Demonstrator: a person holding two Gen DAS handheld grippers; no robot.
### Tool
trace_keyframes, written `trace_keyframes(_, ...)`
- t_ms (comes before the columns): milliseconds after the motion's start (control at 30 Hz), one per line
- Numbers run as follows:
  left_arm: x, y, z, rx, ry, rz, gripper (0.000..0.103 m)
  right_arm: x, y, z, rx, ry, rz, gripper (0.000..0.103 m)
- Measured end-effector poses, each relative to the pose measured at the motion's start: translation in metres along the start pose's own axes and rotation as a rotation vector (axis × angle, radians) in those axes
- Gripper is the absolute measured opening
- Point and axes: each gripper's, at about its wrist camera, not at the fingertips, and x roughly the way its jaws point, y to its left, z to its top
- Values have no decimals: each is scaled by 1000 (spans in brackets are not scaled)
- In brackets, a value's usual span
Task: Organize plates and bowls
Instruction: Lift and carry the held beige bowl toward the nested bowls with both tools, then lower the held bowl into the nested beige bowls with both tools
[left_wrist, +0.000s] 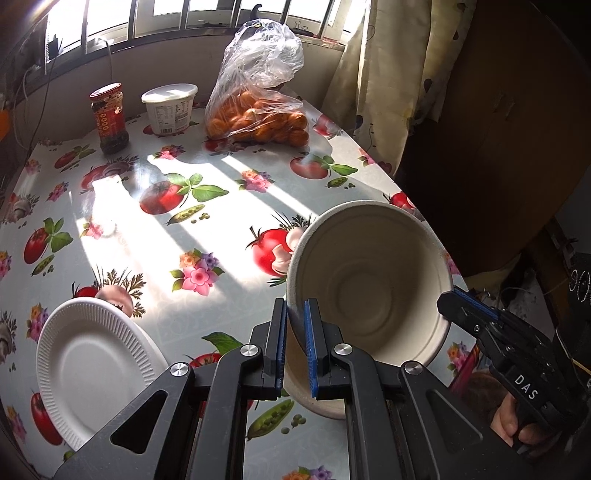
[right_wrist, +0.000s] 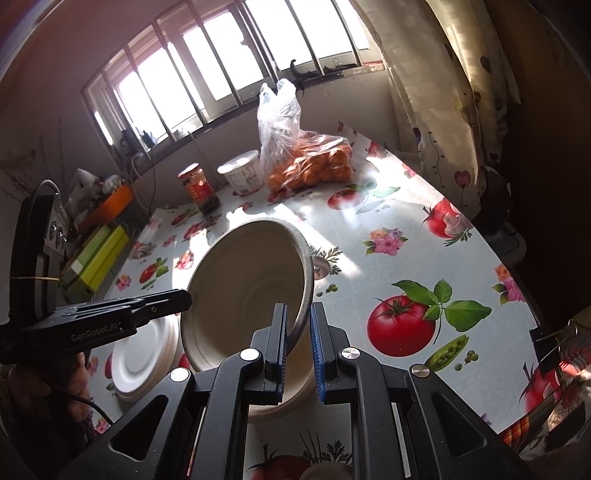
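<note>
1. We hold a beige paper bowl (left_wrist: 369, 284) tilted in the air above the table (left_wrist: 229, 192), its mouth turned toward the cameras.
2. Our left hand-held gripper (left_wrist: 295, 325) pinches the bowl's rim on one side, blue pads pressed against the thin wall.
3. Our right hand-held gripper (right_wrist: 298, 332) pinches the rim on the opposite side in the same way; in the left wrist view its tip meets the bowl's far edge.
4. A white fluted paper plate (left_wrist: 92, 365) lies flat on the table near the left gripper; the right wrist view shows it as the top of a small stack of plates (right_wrist: 144, 365).
5. The table wears a glossy cloth printed with tomatoes, peas and flowers, striped by sunlight.
6. At the far end, well apart from the bowl, stand a red-lidded jar (left_wrist: 109, 118), a white lidded tub (left_wrist: 170, 109) and a clear bag of oranges (left_wrist: 258, 110).
7. Behind them we see a barred window (right_wrist: 207, 62), with a patterned curtain (left_wrist: 388, 74) to its right.
</note>
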Motion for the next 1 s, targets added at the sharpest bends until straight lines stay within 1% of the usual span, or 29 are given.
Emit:
trace_keyframes(533,-1,10,-23,-27,18,0,9,10,3,-18,10,56,5,13)
trace_keyframes(1000,7,10,-31,-43,43,-4,9,14,1,-26,18,71,-4,13)
